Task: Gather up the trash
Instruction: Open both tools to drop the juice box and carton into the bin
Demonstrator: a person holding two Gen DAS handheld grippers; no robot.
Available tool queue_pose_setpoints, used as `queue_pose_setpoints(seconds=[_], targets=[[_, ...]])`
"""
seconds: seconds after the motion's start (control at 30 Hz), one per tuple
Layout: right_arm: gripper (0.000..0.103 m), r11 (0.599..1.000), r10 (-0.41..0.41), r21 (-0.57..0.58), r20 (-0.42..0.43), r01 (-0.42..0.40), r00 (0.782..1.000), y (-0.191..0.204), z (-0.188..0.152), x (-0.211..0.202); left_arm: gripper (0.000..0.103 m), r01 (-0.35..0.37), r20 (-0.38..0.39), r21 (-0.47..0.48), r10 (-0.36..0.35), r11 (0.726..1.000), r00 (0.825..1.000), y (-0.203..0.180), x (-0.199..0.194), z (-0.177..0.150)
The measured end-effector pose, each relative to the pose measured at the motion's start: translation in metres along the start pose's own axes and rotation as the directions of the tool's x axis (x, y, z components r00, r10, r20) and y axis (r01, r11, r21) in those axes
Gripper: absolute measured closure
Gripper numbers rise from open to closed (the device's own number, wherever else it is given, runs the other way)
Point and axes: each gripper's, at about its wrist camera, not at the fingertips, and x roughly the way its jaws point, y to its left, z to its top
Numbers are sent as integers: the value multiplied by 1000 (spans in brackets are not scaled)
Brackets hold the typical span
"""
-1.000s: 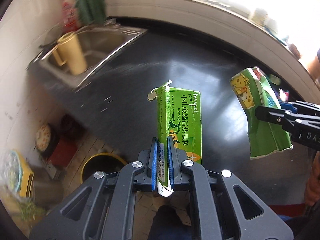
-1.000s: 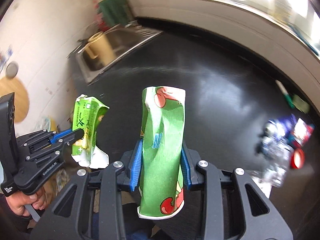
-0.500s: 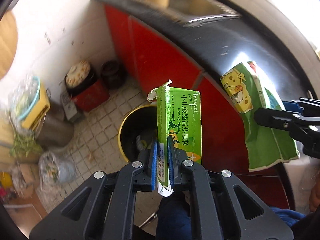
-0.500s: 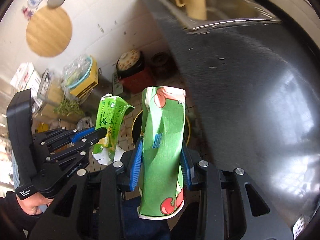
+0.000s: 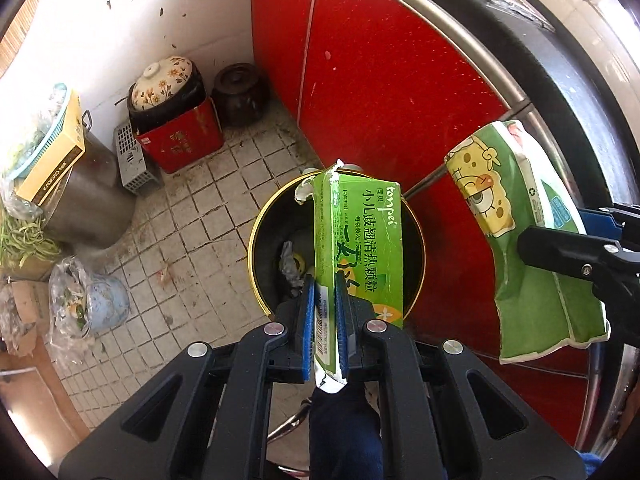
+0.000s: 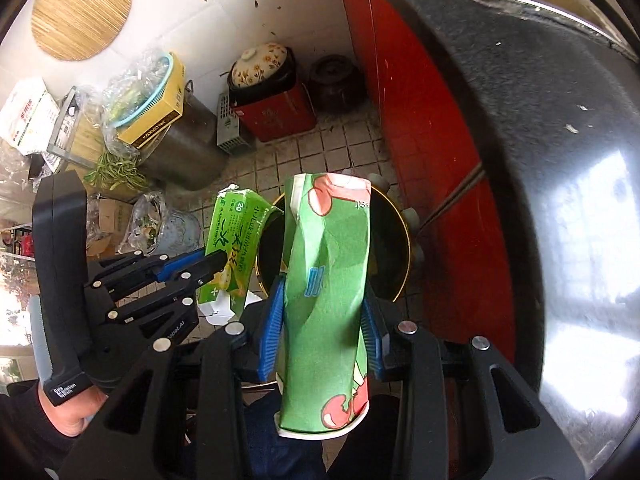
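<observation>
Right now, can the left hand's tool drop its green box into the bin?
Probably yes. The left tool holds the green box right over the open mouth of the yellow-rimmed bin, with nothing between them. The right tool's crumpled cup hangs off to one side.

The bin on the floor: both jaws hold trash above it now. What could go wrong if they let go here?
1. The green box in the left gripper hangs over the bin, but the crushed paper cup in the right gripper looks off to the side by the red cabinet; it may land on the floor.
2. The two grippers are close and may bump.
</observation>
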Motion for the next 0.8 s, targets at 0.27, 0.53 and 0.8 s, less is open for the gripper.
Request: queue_pose_setpoints(seconds=[0.27,0.53,0.8], targets=[[42,1000,-22,-5,0,22,1000,5,10,4,91,-4,-7,6,4,1000,1000,5,14,11],[25,1000,-4,3,48,4,999,3,5,-21,25,-4,19,24,4,1000,1000,5,3,9],[14,999,-43,40,194,36,980,-14,-24,-104,9,-42,84,138,30,990,996,-33,-40,3]])
